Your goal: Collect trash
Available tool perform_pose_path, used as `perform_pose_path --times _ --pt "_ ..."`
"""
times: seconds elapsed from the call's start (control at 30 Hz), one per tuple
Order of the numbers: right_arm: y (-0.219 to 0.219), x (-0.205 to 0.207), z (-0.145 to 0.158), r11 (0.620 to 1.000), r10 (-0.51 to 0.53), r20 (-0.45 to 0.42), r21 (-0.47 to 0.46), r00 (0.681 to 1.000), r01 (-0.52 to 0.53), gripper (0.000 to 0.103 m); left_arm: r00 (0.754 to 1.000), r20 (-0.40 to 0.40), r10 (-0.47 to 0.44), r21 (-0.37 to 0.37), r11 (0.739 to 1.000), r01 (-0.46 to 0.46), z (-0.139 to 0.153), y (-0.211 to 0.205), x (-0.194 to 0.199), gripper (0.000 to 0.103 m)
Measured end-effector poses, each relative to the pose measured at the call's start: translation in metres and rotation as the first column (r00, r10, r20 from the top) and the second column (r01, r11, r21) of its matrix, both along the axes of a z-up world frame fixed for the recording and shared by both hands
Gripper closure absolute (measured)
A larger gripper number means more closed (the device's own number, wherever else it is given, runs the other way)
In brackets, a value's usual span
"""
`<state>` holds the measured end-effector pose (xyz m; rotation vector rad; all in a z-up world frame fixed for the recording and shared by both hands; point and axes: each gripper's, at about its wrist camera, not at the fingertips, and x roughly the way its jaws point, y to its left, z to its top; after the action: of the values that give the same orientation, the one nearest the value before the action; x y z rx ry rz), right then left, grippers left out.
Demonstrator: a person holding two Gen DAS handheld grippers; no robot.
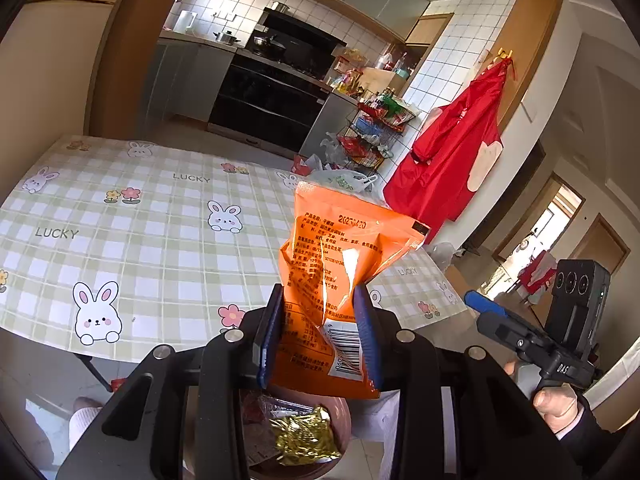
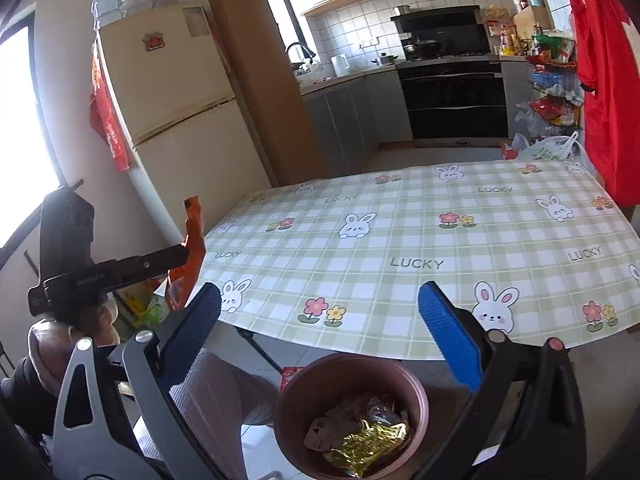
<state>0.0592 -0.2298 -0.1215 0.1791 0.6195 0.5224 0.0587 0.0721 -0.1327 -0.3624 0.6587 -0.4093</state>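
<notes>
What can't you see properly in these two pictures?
- Left wrist view: the bin is mostly hidden behind the left gripper and its orange packet.
- Right wrist view: that packet shows only as a strip, edge-on beside the left gripper.
- Both views: the packet's small print is too tiny to read.

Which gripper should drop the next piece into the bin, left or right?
Left. The left gripper is shut on the orange packet, directly above the brown bin. The right gripper is open and empty, so it has nothing to drop.
</notes>
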Motion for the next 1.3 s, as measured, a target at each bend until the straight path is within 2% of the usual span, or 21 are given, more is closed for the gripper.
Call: perform_pose_path --times 0.17,0.43,0.97,1.3 --pt "-0.012 -0.001 0.007 0.995 -0.093 0.04 -0.03 0.995 0.094 0.006 1.0 0.003 -0.019 0.006 1.0 0.019 0.0 -0.004 -0.002 0.069" --pt "-0.03 -0.006 0.02 0.985 -0.16 0.11 -0.048 0.981 0.166 0.006 0.996 -0.012 -0.088 0.039 0.995 0.088 -0.006 -0.024 -0.006 0.068" --pt "-0.048 -0.001 0.015 0.975 -0.219 0.083 -0.022 0.972 0.221 0.006 0.979 -0.035 -0.203 0.104 0.973 0.206 -0.02 -0.069 -0.006 0.068" --pt "-0.048 -0.001 0.013 0.973 -0.226 0.071 -0.025 0.971 0.229 0.006 0.985 -0.035 -0.169 0.108 0.979 0.172 -0.022 -0.067 -0.006 0.068"
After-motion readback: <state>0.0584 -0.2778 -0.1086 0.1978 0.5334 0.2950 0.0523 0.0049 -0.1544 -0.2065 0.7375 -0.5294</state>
